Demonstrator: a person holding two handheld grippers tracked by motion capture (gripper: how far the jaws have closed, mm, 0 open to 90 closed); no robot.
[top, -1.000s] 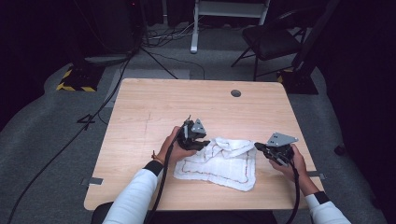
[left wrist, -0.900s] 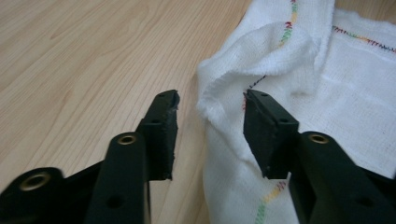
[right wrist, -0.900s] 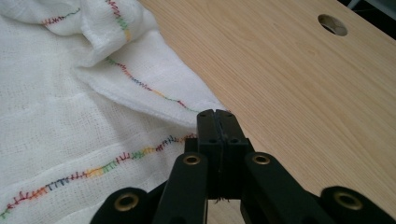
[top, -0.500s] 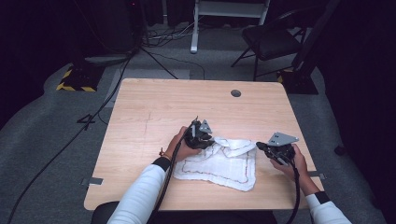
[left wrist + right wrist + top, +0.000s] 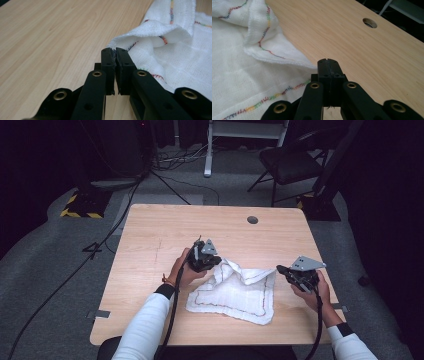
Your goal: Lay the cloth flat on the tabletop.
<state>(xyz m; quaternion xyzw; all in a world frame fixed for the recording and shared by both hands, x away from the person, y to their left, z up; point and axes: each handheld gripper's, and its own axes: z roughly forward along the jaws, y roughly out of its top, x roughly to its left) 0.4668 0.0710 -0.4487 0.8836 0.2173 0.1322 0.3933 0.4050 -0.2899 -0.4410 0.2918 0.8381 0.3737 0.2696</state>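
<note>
No readable text, labels, brands on table (image 5: pixel 150 235), cloth (image 5: pixel 235 292) or grippers. Only mark: shape like figure "4" on grey floor (image 5: pixel 50 285) left of table (image 5: pixel 94 249); taped or painted, cannot tell.

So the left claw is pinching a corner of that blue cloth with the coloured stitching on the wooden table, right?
Not blue: the cloth is white, as the left gripper view shows. The rest holds: the left claw pinches its stitched corner on the wooden table.

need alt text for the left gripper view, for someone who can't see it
The left tool, its two black jaws closed, pinches the folded edge of a white cloth with multicoloured stitching. The cloth lies to the right on a light wooden table.
</note>
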